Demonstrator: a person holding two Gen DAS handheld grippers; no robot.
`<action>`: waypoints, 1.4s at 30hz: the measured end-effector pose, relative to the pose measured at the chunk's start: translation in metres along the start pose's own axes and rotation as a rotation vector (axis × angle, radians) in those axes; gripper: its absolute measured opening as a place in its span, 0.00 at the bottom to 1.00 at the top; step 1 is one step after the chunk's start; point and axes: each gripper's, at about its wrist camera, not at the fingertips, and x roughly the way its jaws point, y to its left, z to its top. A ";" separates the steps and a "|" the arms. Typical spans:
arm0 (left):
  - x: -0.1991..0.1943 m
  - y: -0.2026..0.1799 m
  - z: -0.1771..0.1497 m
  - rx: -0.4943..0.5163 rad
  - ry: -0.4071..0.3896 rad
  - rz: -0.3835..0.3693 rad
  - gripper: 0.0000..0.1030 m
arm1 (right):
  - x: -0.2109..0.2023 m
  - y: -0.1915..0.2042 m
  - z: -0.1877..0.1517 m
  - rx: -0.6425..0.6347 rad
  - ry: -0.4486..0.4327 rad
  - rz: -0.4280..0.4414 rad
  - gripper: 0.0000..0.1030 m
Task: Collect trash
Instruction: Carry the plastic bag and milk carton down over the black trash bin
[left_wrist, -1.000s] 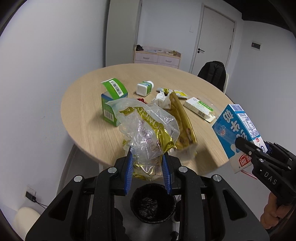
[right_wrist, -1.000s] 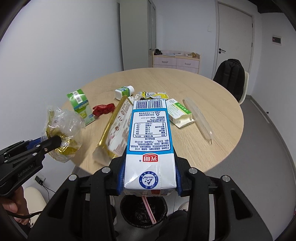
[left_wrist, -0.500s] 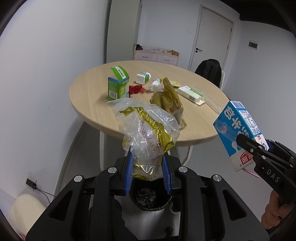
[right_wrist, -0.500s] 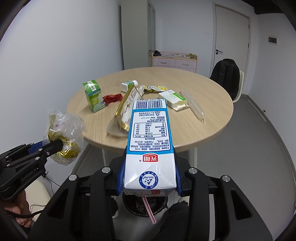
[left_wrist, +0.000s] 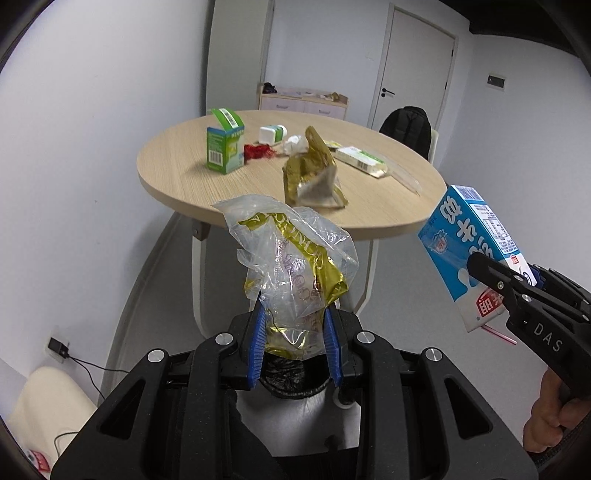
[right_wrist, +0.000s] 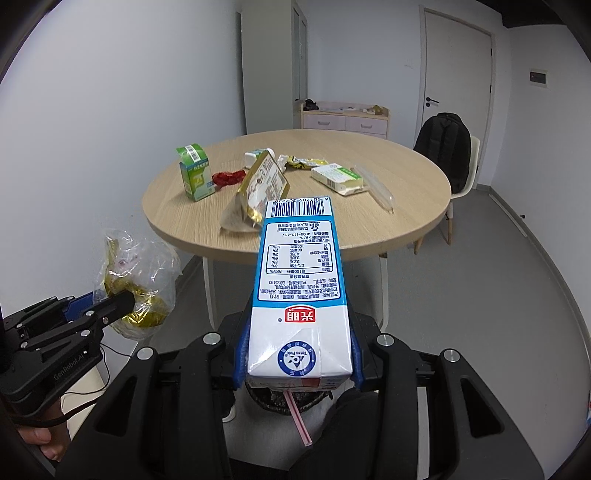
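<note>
Both grippers drawn back from round table (left_wrist: 177, 177), left gripper (left_wrist: 295, 341) still clamping crumpled wrapper (left_wrist: 295, 269), right gripper (right_wrist: 299, 363) milk carton (right_wrist: 299, 280)

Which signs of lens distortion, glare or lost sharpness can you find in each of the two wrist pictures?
Left wrist view: fisheye bends the white walls and darkens the corners; the crumpled clear plastic bag with gold print shows small highlights; the round wooden table looks slightly soft. Right wrist view: same curved edges; the blue-and-white milk carton is sharp, and its print is readable.
</note>
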 end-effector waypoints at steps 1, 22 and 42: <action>0.000 -0.001 -0.004 0.000 0.001 0.000 0.26 | -0.001 0.000 -0.003 0.000 0.002 0.001 0.37; 0.018 0.004 -0.054 -0.007 0.056 0.002 0.26 | 0.018 0.015 -0.052 -0.004 0.084 0.007 0.37; 0.086 0.011 -0.070 -0.011 0.169 0.007 0.26 | 0.099 0.005 -0.081 0.021 0.225 0.003 0.37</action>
